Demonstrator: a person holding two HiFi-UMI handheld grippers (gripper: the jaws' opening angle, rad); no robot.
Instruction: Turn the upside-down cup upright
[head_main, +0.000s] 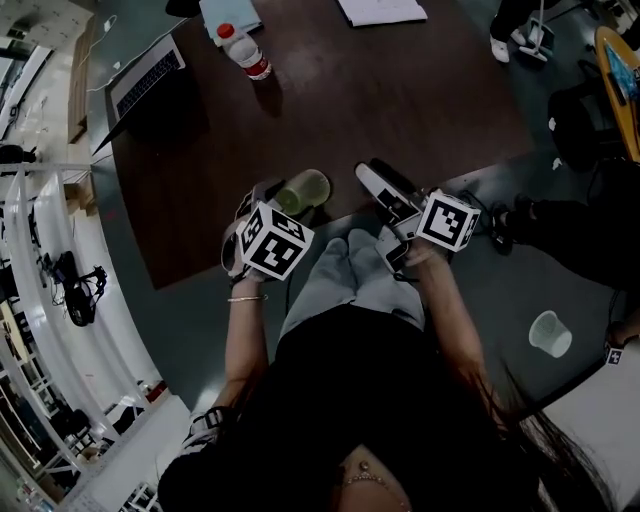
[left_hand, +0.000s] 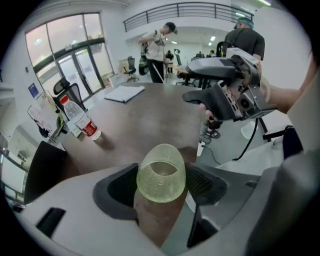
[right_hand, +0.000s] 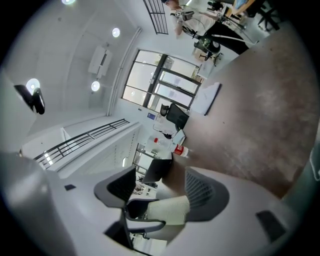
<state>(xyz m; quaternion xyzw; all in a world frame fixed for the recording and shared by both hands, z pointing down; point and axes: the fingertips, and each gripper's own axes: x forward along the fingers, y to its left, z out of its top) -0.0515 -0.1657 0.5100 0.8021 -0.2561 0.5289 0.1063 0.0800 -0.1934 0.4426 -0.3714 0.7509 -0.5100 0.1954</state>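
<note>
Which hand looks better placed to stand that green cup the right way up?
Left. The left gripper clasps the green cup between its jaws; the right gripper stands open, aimed away from the cup.

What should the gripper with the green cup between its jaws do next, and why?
Probably roll the left gripper over so the cup's mouth swings up. Its pads look closed on the sides of the green cup. The cup's dotted bottom faces that gripper's camera, so its mouth points down toward the brown table. It is not upright yet.
</note>
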